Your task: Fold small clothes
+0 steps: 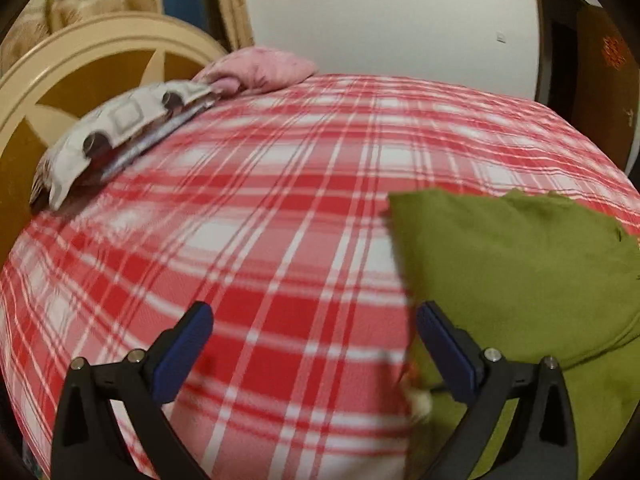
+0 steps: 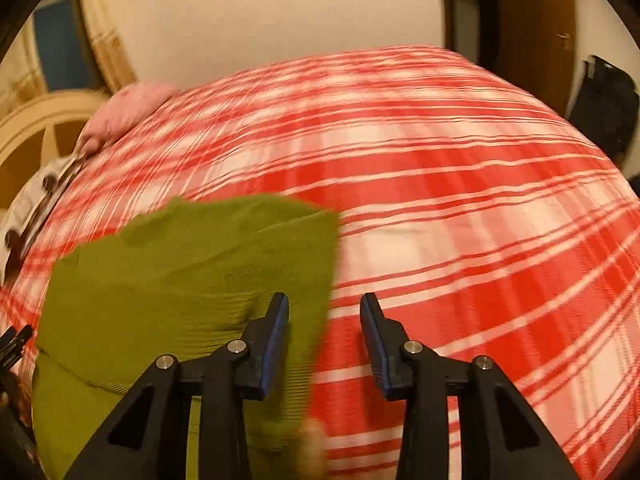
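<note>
The right gripper [image 2: 324, 312] is hanging low over a bed spread with a red-and-white plaid sheet [image 2: 460, 208], its two blue-padded fingers [image 2: 276, 344] standing apart with nothing between them. A green garment [image 2: 180, 264] is lying folded on the near left of the sheet, its right edge passing just under the left finger while the right finger is sitting over bare plaid. At the far left a pink pillow [image 2: 128, 112] and a white patterned pillow [image 2: 36, 192] are resting against a cream headboard [image 2: 36, 120], and a dark wooden door [image 2: 536, 28] is showing at the far right.
</note>
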A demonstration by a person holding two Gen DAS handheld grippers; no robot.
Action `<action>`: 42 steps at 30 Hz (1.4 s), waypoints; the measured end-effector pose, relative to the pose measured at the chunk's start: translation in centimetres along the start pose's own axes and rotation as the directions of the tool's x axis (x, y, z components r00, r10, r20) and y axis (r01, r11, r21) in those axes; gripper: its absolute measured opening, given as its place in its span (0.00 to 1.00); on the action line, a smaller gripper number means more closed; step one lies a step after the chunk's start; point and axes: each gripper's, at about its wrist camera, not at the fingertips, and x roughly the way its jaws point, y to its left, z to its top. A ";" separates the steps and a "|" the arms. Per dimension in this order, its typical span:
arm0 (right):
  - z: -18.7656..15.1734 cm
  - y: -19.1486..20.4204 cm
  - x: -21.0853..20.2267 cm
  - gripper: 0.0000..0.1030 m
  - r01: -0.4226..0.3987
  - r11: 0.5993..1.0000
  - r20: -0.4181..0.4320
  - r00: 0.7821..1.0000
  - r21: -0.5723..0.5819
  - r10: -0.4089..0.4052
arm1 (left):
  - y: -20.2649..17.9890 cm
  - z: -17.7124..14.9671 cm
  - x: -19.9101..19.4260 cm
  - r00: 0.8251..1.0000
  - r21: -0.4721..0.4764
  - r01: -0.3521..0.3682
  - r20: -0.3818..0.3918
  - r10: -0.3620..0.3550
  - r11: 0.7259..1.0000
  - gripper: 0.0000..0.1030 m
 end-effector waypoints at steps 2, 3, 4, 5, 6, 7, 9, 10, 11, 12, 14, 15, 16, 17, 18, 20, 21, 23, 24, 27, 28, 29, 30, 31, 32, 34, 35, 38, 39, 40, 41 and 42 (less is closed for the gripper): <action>0.7 -0.2 0.6 0.38 -0.014 1.000 -0.019 1.000 -0.004 0.014 | -1.1 1.2 0.7 1.000 0.031 -0.013 0.003 0.013 0.999 1.00; 1.0 0.1 0.9 0.38 -0.038 0.999 -0.025 0.999 -0.005 0.038 | -1.8 1.7 1.4 1.000 0.044 -0.014 -0.003 0.014 0.999 1.00; 1.3 0.6 1.3 0.38 -0.065 0.998 -0.033 0.997 -0.012 0.065 | -2.4 2.2 2.3 0.999 0.059 -0.034 -0.017 0.035 0.998 1.00; 1.6 1.2 1.6 0.38 -0.076 0.997 -0.032 0.997 -0.028 0.075 | -2.7 2.5 3.1 0.997 0.074 -0.070 -0.029 0.073 0.995 1.00; 1.8 1.7 2.0 0.38 -0.078 0.996 -0.030 0.997 -0.043 0.077 | -3.0 2.7 4.1 0.993 0.090 -0.108 -0.043 0.112 0.990 1.00; 1.8 2.3 2.6 0.38 -0.068 0.995 -0.035 0.997 -0.066 0.066 | -3.3 2.7 5.5 0.984 0.119 -0.151 -0.073 0.161 0.981 1.00; 1.8 2.9 5.0 0.38 -0.004 0.996 -0.086 0.996 -0.092 -0.003 | -3.1 2.4 7.8 0.975 0.135 -0.162 -0.134 0.180 0.978 1.00; 1.7 2.6 6.3 0.38 0.012 0.996 -0.118 0.993 -0.088 -0.022 | -2.6 2.5 7.7 0.977 0.105 -0.143 -0.142 0.157 0.984 1.00; 1.7 2.3 6.4 0.38 0.009 0.997 -0.102 0.995 -0.080 -0.017 | -2.3 2.7 7.5 0.978 0.087 -0.137 -0.148 0.149 0.987 1.00; 1.7 2.2 6.2 0.38 0.013 0.997 -0.095 0.995 -0.076 -0.020 | -2.0 2.7 7.1 0.978 0.083 -0.132 -0.152 0.144 0.988 1.00; 1.3 1.7 4.9 0.38 0.005 0.999 -0.093 0.996 -0.051 -0.010 | -1.7 2.2 5.9 0.981 0.081 -0.108 -0.150 0.119 0.991 1.00; 0.9 1.6 4.1 0.38 -0.016 0.999 -0.093 0.996 -0.044 0.012 | -1.3 1.6 4.7 0.984 0.065 -0.085 -0.149 0.093 0.994 1.00; 0.2 1.5 3.0 0.38 -0.044 0.998 -0.086 0.995 -0.043 0.040 | -0.8 0.7 3.4 0.988 0.038 -0.048 -0.142 0.053 0.998 1.00; -1.0 1.7 1.6 0.38 -0.065 0.996 -0.080 0.995 -0.058 0.060 | -0.8 0.2 2.8 0.990 0.028 -0.026 -0.139 0.030 0.999 1.00; -2.2 2.0 0.7 0.38 -0.069 0.994 -0.090 0.994 -0.081 0.061 | -0.6 -1.0 1.4 0.991 0.028 -0.007 -0.136 0.011 1.000 1.00; -4.4 2.4 -0.1 0.37 -0.059 0.993 -0.110 0.993 -0.101 0.047 | -0.9 -2.4 -0.1 0.993 0.032 0.011 -0.115 -0.008 0.999 1.00; -5.4 2.4 -0.4 0.36 -0.044 0.993 -0.115 0.993 -0.111 0.032 | -1.0 -3.4 -0.8 0.993 0.041 0.035 -0.117 -0.030 0.999 1.00; -6.1 2.0 -1.1 0.36 -0.036 0.995 -0.088 0.996 -0.090 0.028 | -0.8 -4.8 -1.7 0.986 0.031 0.056 -0.157 -0.050 0.998 1.00; -6.1 1.8 -1.5 0.36 -0.045 0.997 -0.087 0.995 -0.056 0.040 | -0.5 -5.3 -2.7 0.987 0.015 0.075 -0.142 -0.072 0.997 1.00; -6.6 1.9 -4.5 0.36 -0.062 0.998 -0.041 0.997 -0.029 0.061 | 0.7 -6.9 -7.0 0.988 0.000 0.124 -0.090 -0.123 0.992 1.00; -7.3 2.1 -5.6 0.37 -0.071 0.997 -0.037 0.997 -0.042 0.069 | 1.1 -7.6 -8.7 0.990 0.010 0.128 -0.065 -0.127 0.992 1.00; -8.3 2.4 -6.8 0.37 -0.084 0.995 -0.041 0.996 -0.059 0.082 | 1.3 -8.1 -9.9 0.991 0.023 0.126 -0.049 -0.125 0.992 1.00; -9.1 2.5 -7.7 0.37 -0.091 0.993 -0.045 0.995 -0.070 0.088 | 1.6 -8.6 -10.9 0.991 0.031 0.125 -0.043 -0.124 0.992 1.00; -9.9 2.7 -8.3 0.37 -0.095 0.992 -0.052 0.995 -0.083 0.091 | 1.9 -9.2 -12.0 0.991 0.036 0.131 -0.036 -0.130 0.991 1.00; -11.3 2.8 -9.4 0.37 -0.098 0.990 -0.057 0.994 -0.101 0.093 | 2.2 -9.5 -12.3 0.990 0.036 0.138 -0.033 -0.137 0.990 1.00; -13.0 2.7 -10.7 0.37 -0.100 0.989 -0.057 0.994 -0.105 0.094 | 2.5 -11.1 -13.7 0.987 0.037 0.156 -0.043 -0.154 0.987 1.00; -14.0 2.6 -11.4 0.37 -0.103 0.989 -0.064 0.993 -0.104 0.097 | 2.6 -11.6 -13.9 0.986 0.036 0.160 -0.050 -0.158 0.987 1.00; -16.9 2.3 -12.7 0.37 -0.094 0.990 -0.081 0.993 -0.106 0.085 | 2.4 -14.0 -15.0 0.983 0.043 0.175 -0.070 -0.172 0.984 1.00; -17.5 2.3 -12.9 0.37 -0.086 0.990 -0.086 0.993 -0.112 0.077 | 2.4 -14.6 -15.2 0.983 0.047 0.172 -0.076 -0.168 0.984 1.00; -18.1 2.3 -13.1 0.37 -0.081 0.990 -0.090 0.993 -0.117 0.071 | 2.3 -15.2 -15.4 0.983 0.049 0.172 -0.079 -0.168 0.984 1.00; -18.9 2.2 -13.5 0.37 -0.078 0.990 -0.091 0.994 -0.118 0.068 | 2.3 -15.8 -15.6 0.982 0.045 0.174 -0.086 -0.169 0.984 1.00; -19.4 2.1 -13.7 0.37 -0.081 0.990 -0.093 0.993 -0.114 0.071 | 2.2 -16.5 -15.8 0.979 0.030 0.181 -0.103 -0.177 0.983 1.00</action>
